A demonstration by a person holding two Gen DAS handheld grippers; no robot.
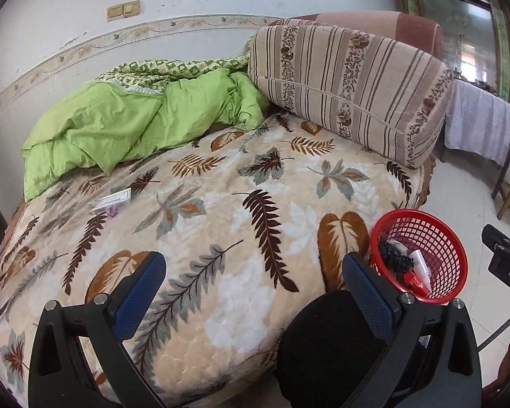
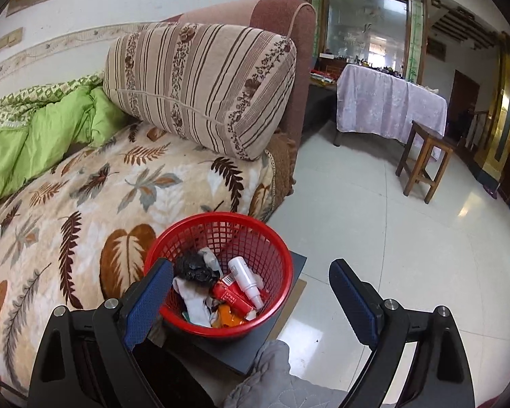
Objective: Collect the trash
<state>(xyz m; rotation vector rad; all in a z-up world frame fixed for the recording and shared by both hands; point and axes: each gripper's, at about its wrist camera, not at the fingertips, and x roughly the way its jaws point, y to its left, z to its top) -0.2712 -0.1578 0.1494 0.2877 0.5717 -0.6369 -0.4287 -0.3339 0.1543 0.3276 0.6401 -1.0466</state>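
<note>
A red mesh basket [image 2: 282, 265] stands beside the bed and holds several bits of trash: a white bottle [image 2: 243, 277], a red tube, a black crumpled wad, white paper. It also shows in the left wrist view [image 1: 438, 234]. A small white box with a purple wrapper [image 1: 110, 201] lies on the leaf-patterned blanket [image 1: 221, 224] toward the far left. My left gripper [image 1: 253, 272] is open and empty above the blanket's near edge. My right gripper [image 2: 251, 278] is open and empty, just above and behind the basket.
A green quilt [image 1: 136, 119] is bunched at the back of the bed. A striped cushion [image 1: 350, 85] leans at the right end. A wooden stool [image 2: 425, 159] and a cloth-covered table [image 2: 387, 102] stand on the tiled floor at the right.
</note>
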